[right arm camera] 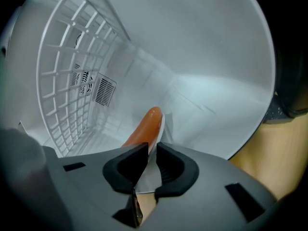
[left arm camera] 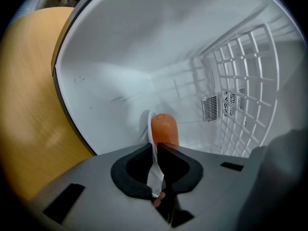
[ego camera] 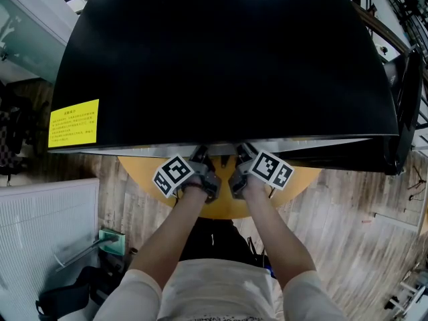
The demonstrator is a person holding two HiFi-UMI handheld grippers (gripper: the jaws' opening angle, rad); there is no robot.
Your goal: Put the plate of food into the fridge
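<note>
The fridge (ego camera: 221, 59) shows as a black top in the head view, and both grippers reach under its front edge. My left gripper (ego camera: 200, 169) and right gripper (ego camera: 242, 166) sit side by side there. In the left gripper view, my left gripper (left arm camera: 155, 150) is shut on the thin white plate rim (left arm camera: 153, 170), with an orange piece of food (left arm camera: 164, 129) beyond it. In the right gripper view, my right gripper (right arm camera: 151, 150) is shut on the plate (right arm camera: 147, 174), and the orange food (right arm camera: 144, 126) lies on it. The plate is inside the fridge's white cavity (left arm camera: 125, 57).
A white wire shelf (left arm camera: 245, 81) (right arm camera: 72, 66) and a vent grille (left arm camera: 211, 107) line the fridge's inside. A round yellow table (ego camera: 221, 202) sits under the fridge. The open black door (ego camera: 404, 112) hangs at the right. A white ribbed panel (ego camera: 47, 226) stands lower left on the wooden floor.
</note>
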